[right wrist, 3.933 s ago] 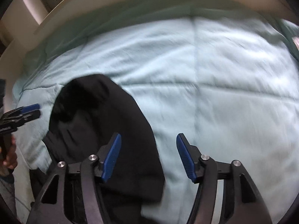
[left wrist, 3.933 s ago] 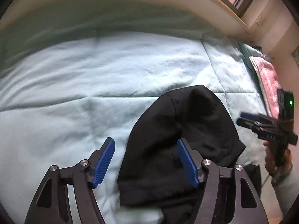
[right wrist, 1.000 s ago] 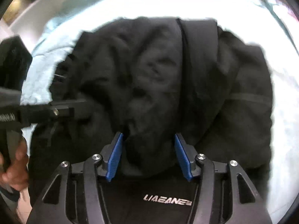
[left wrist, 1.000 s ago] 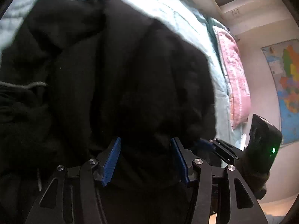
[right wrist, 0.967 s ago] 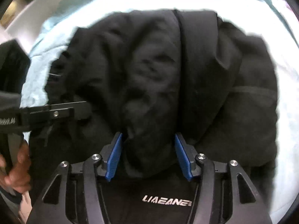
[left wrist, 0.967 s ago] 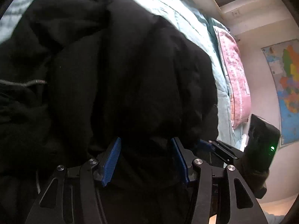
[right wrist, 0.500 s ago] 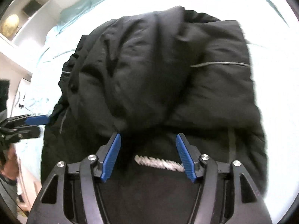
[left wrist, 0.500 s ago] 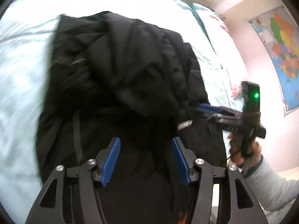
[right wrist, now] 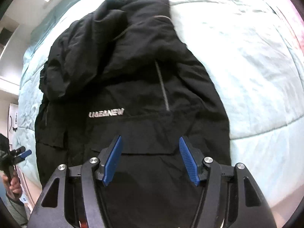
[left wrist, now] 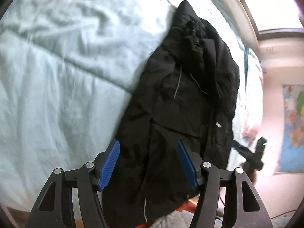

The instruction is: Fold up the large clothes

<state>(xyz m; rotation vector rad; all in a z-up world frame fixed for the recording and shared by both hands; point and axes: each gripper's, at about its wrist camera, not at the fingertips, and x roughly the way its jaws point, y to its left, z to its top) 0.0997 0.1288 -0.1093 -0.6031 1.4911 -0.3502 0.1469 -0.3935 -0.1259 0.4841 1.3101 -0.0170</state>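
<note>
A black hooded jacket lies spread lengthwise on a pale green quilted bed, hood at the far end. In the right wrist view the jacket shows white chest lettering and a grey drawcord. My left gripper is open over the jacket's lower left part, nothing between its blue pads. My right gripper is open over the jacket's hem and front pocket, also empty. The right gripper shows small in the left wrist view; the left gripper shows in the right wrist view.
The quilt stretches wide to the right of the jacket. A pink pillow lies at the bed's far side. A map poster hangs on the wall, with a window above. Orange fabric shows under the hem.
Both grippers have pulled back and up from the jacket. The jacket now lies stretched out longer on the bed, with more of the quilt in view on both sides.
</note>
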